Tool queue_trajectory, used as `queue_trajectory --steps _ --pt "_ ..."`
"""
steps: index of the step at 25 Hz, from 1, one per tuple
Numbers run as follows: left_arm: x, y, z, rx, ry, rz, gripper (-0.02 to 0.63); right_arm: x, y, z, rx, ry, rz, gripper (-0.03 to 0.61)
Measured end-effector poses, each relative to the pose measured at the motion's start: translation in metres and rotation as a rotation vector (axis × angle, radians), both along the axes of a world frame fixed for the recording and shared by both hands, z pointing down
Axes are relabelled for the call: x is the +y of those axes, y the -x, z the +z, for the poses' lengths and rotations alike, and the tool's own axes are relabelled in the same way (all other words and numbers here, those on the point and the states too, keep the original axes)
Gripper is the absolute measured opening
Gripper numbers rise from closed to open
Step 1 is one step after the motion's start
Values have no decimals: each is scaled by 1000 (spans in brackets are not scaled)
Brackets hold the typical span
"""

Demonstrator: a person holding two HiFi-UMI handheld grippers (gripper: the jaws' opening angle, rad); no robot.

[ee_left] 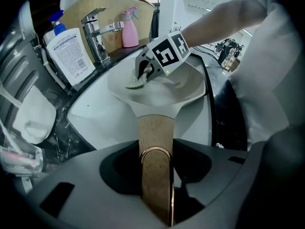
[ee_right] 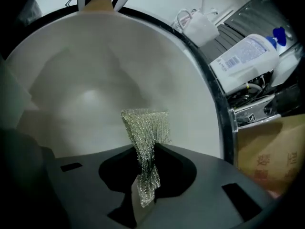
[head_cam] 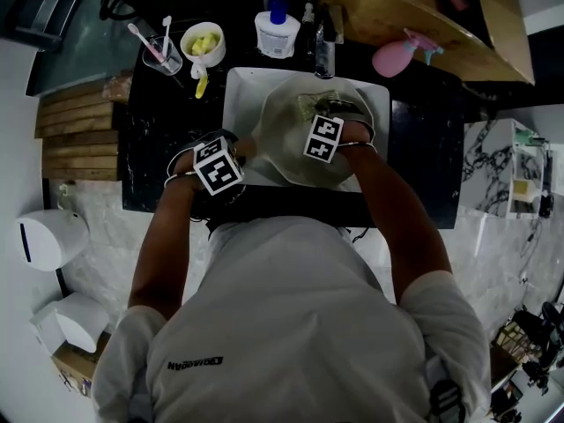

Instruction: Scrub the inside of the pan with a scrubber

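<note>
We stood at the black bench (head_cam: 145, 157), bent over the white sink (head_cam: 240, 104) set into it midway along its length. The pan (ee_left: 164, 97), pale inside, lay in that sink, its bowl toward the far edge of the bench and its handle (ee_left: 155, 132) pointing back to the sink's near left corner. Our left tongs (ee_left: 156, 171) were closed on that wood-toned handle just behind its copper-coloured ring, the handle running straight between the two jaws. Our right tongs (ee_right: 143, 175) were clamped on the scrubber (ee_right: 145, 132), a strip of silvery mesh pinched between the jaws with its free end fanning out in front of them. These tongs reached down into the pan's bowl, and the mesh hung over the inner wall, on the side away from the handle. We could not tell whether the mesh actually pressed on the surface.

Along the far edge of the bench stood a white pump bottle (head_cam: 277, 32) with a blue top, just beside the chrome tap (head_cam: 323, 51). A pink spray bottle (head_cam: 394, 55) stood nearer the far right corner. Toward the far left corner were a small bowl (head_cam: 203, 42) holding something yellow and a glass (head_cam: 161, 53) with toothbrushes in it.
</note>
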State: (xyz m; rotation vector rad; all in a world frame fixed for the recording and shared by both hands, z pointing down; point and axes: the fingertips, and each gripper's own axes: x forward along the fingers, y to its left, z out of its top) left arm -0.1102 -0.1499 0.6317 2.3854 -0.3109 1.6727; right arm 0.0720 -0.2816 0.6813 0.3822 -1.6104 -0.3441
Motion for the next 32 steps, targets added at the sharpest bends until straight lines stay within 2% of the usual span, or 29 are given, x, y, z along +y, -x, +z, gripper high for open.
queue_trajectory --steps 13,26,32 --pt "0 2 1 -4 10 0 187 9 -16 10 -47 113 125 91" --pt "-1 0 1 -4 1 6 184 28 -33 8 -45 195 223 91" --pt "-1 1 0 -9 -7 9 184 51 -41 6 -27 312 292 92"
